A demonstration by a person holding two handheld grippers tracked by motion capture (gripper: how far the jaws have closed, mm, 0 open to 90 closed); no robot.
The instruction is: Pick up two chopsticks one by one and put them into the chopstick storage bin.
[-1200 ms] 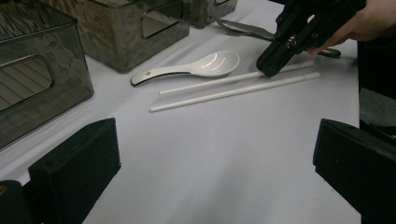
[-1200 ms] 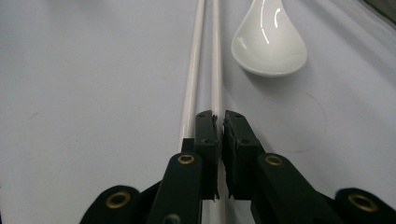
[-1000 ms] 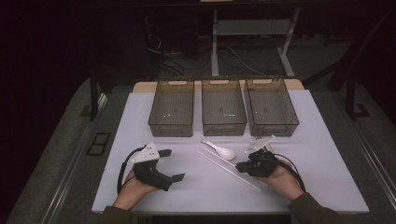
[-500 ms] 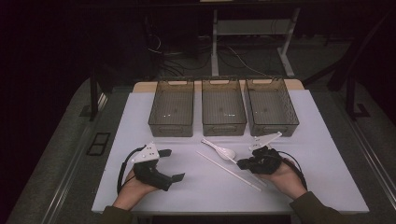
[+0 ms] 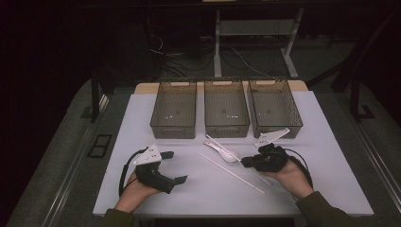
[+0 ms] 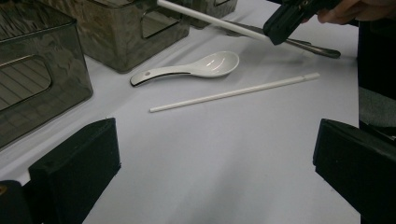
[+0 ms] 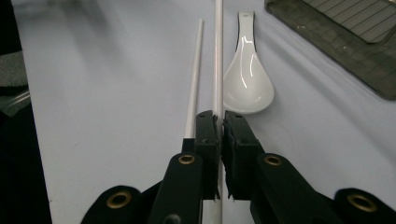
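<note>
Dim room with dark floor and cables behind; white rectangular surface [image 5: 198, 189] lit at centre.

Item 1: thin white plastic chopstick [image 7: 217, 56], clamped between the black jaws of the right tool [image 7: 220, 122]. In the right gripper view the stick runs straight out ahead from between the closed pads. In the left gripper view this held chopstick [image 6: 210, 21] is lifted clear of the surface, pointing toward the bins, with the right tool [image 6: 287, 21] gripping it near one end.

Item 2: second thin white chopstick [image 5: 231, 172], lying flat on the surface, just beside the held one and roughly alongside it; untouched.

Item 3: white glossy ceramic soup spoon [image 5: 221, 150], lying bowl-up on the surface, near both chopsticks, between them and the bins.

Item 4: three smoky translucent rectangular plastic bins [image 5: 226, 109], side by side at the far edge of the surface.

Item 5: left tool [image 5: 176, 167], held in the person's left hand, resting low on the near left part of the surface, well apart from the utensils. Jaws stand wide apart with nothing between them, as the left gripper view shows.

Item 6: right tool [image 5: 245, 161], at the near right in the high view, held in the person's right hand.
</note>
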